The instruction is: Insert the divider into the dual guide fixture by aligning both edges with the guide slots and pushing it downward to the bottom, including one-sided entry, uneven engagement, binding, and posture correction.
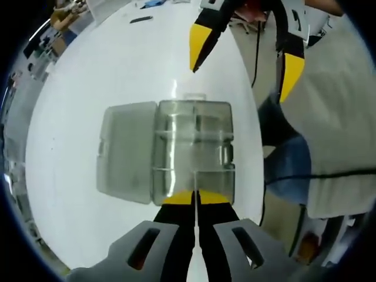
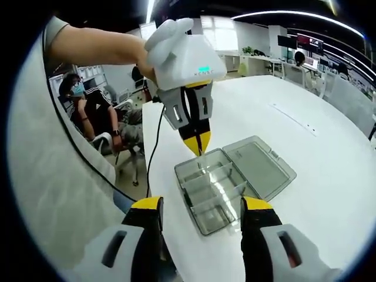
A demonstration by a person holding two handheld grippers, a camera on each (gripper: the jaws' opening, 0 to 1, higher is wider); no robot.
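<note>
No brand, label or legible writing can be made out on any item. A clear rectangular plastic box (image 1: 194, 150) with its hinged lid (image 1: 126, 151) folded flat open beside it is seen lying on a smooth white table (image 1: 88, 70). The box interior is seen to be split into compartments by transparent partitions, and nothing can be made out lying in them. In the right gripper view the same box (image 2: 208, 191) is shown with a thin clear divider panel (image 2: 205, 176) standing across it, just below the tips of the left gripper (image 2: 195, 144); whether the panel is actually pinched cannot be told. In the left gripper view, the left gripper (image 1: 195, 198) is seen with its yellow-tipped black jaws pressed together at the near wall of the box. The right gripper (image 2: 202, 208) is held with its jaws spread wide apart, nothing between them, above the near end of the box; it (image 1: 247, 50) is also seen from the left gripper view above the far side of the box. A seated person (image 2: 88, 108) in dark clothing is visible beyond the table edge.
</note>
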